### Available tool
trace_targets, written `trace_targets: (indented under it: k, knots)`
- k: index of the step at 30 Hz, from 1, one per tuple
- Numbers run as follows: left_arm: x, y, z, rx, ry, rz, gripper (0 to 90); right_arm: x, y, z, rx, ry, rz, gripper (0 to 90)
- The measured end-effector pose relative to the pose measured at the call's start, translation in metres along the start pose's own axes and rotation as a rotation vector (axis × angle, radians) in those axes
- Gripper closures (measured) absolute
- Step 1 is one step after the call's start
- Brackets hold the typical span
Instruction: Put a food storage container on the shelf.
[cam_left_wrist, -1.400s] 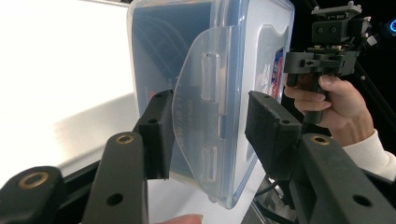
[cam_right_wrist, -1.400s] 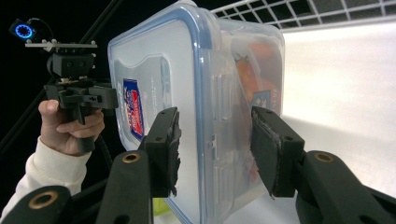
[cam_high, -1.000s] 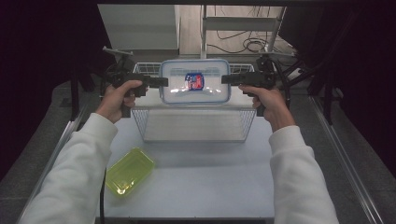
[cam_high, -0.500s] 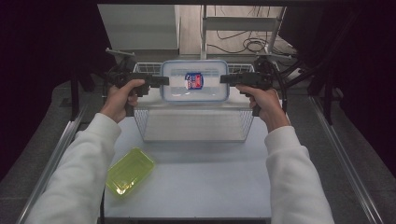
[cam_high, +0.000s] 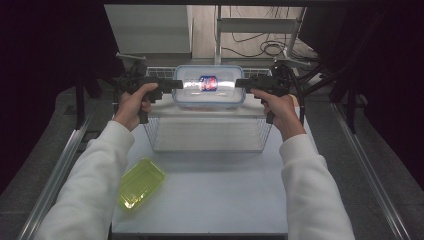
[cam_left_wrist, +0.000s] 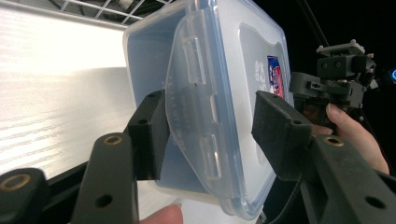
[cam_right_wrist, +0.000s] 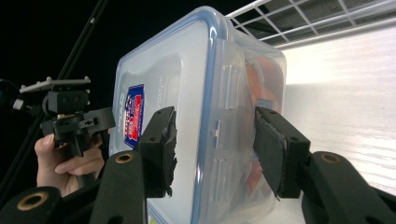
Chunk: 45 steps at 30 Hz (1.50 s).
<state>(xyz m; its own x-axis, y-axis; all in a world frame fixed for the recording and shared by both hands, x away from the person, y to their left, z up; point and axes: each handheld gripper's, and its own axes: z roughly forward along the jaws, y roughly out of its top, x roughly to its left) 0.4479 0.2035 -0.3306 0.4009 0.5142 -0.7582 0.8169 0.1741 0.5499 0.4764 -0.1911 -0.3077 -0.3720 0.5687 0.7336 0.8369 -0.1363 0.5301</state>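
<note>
While tongs loosen, lidded container, over wire basket

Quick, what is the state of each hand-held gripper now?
Left hand-held gripper: jaws just opening, pads off the clear container between them.
Right hand-held gripper: jaws just opening, container between, not pressed.

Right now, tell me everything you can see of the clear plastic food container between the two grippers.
The clear plastic food container is a rounded rectangle with a blue-rimmed snap lid, side latch flaps and a red-and-blue label on top. Something orange shows through its wall. It lies level over the far end of the wire basket. The left gripper and right gripper straddle its ends; their jaws have just been opening, with gaps at the pads.
</note>
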Motion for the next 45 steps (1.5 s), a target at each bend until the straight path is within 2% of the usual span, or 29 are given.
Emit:
trace_targets:
  k: [3, 5, 8, 11, 15, 17, 19, 21, 22, 23, 25, 26, 28, 30, 31, 32, 33, 34, 35, 36, 37, 39, 40, 42, 44, 45]
  knots:
    - [0.004, 0.000, 0.003, 0.006, -0.004, -0.023, 44.7, -0.002, 0.000, 0.001, -0.002, -0.010, 0.023, 48.2]
    - [0.006, 0.001, 0.005, 0.022, -0.007, -0.034, 42.2, -0.003, 0.000, 0.002, -0.004, -0.034, 0.026, 47.7]
    - [0.009, 0.001, 0.006, 0.024, -0.007, -0.035, 40.3, -0.004, -0.001, 0.003, -0.016, -0.050, 0.033, 49.3]
    - [0.005, 0.002, 0.006, -0.004, 0.030, -0.020, 40.2, -0.004, -0.002, 0.004, -0.033, -0.051, 0.051, 49.0]
    - [0.002, 0.001, 0.004, -0.031, 0.071, 0.011, 33.4, -0.003, -0.004, 0.001, -0.059, -0.035, 0.039, 46.9]
    - [-0.001, 0.001, -0.003, -0.065, 0.071, 0.028, 29.5, 0.000, -0.004, -0.004, -0.085, -0.008, 0.020, 45.6]
    - [-0.010, -0.003, -0.012, -0.087, 0.089, 0.077, 28.3, 0.005, -0.004, -0.011, -0.108, 0.019, -0.017, 45.4]
    - [-0.019, -0.009, -0.019, -0.096, 0.081, 0.117, 28.7, 0.008, -0.005, -0.019, -0.113, 0.032, -0.050, 45.2]
    - [-0.019, -0.009, -0.019, -0.096, 0.081, 0.117, 28.7, 0.010, -0.006, -0.022, -0.119, 0.030, -0.063, 45.0]
    - [-0.024, -0.013, -0.023, -0.098, 0.087, 0.135, 28.7, 0.010, -0.006, -0.022, -0.119, 0.030, -0.063, 45.0]
    - [-0.037, -0.025, -0.032, -0.101, 0.098, 0.192, 28.6, 0.011, -0.011, -0.032, -0.113, 0.018, -0.112, 44.4]
    - [-0.037, -0.025, -0.032, -0.101, 0.098, 0.192, 28.8, 0.011, -0.014, -0.036, -0.115, 0.024, -0.118, 44.2]
    - [-0.046, -0.040, -0.035, -0.068, 0.109, 0.243, 29.5, 0.011, -0.020, -0.041, -0.113, 0.036, -0.130, 43.8]
    - [-0.048, -0.044, -0.035, -0.060, 0.116, 0.255, 32.6, 0.012, -0.024, -0.045, -0.113, 0.034, -0.144, 43.5]
    - [-0.051, -0.056, -0.034, -0.041, 0.129, 0.281, 35.1, 0.013, -0.032, -0.050, -0.110, 0.038, -0.164, 42.9]
    - [-0.051, -0.056, -0.034, -0.041, 0.129, 0.281, 37.4, 0.013, -0.032, -0.050, -0.110, 0.038, -0.164, 42.9]
    - [-0.051, -0.061, -0.033, -0.036, 0.130, 0.284, 41.9, 0.014, -0.040, -0.056, -0.110, 0.042, -0.179, 42.2]
    - [-0.050, -0.066, -0.032, -0.030, 0.130, 0.286, 41.9, 0.014, -0.040, -0.056, -0.110, 0.042, -0.179, 42.2]
    - [-0.047, -0.074, -0.027, -0.007, 0.118, 0.289, 50.4, 0.015, -0.048, -0.060, -0.108, 0.036, -0.197, 41.3]
    - [-0.047, -0.074, -0.027, -0.007, 0.118, 0.289, 57.0, 0.015, -0.048, -0.060, -0.108, 0.036, -0.197, 41.3]
    - [-0.043, -0.079, -0.020, 0.020, 0.095, 0.281, 65.9, 0.015, -0.055, -0.064, -0.104, 0.024, -0.213, 40.6]
    - [-0.041, -0.081, -0.017, 0.030, 0.085, 0.279, 76.5, 0.012, -0.061, -0.068, -0.101, 0.031, -0.220, 40.3]
    - [-0.040, -0.083, -0.013, 0.039, 0.078, 0.279, 76.5, 0.012, -0.061, -0.068, -0.101, 0.031, -0.220, 40.3]
    - [-0.038, -0.084, -0.005, 0.063, 0.074, 0.287, 84.1, 0.008, -0.065, -0.071, -0.101, 0.035, -0.216, 40.0]
    - [-0.037, -0.083, 0.006, 0.073, 0.078, 0.297, 89.4, -0.001, -0.072, -0.073, -0.094, 0.038, -0.217, 39.8]
    - [-0.037, -0.083, 0.006, 0.073, 0.078, 0.297, 89.8, -0.001, -0.072, -0.073, -0.094, 0.038, -0.217, 39.8]
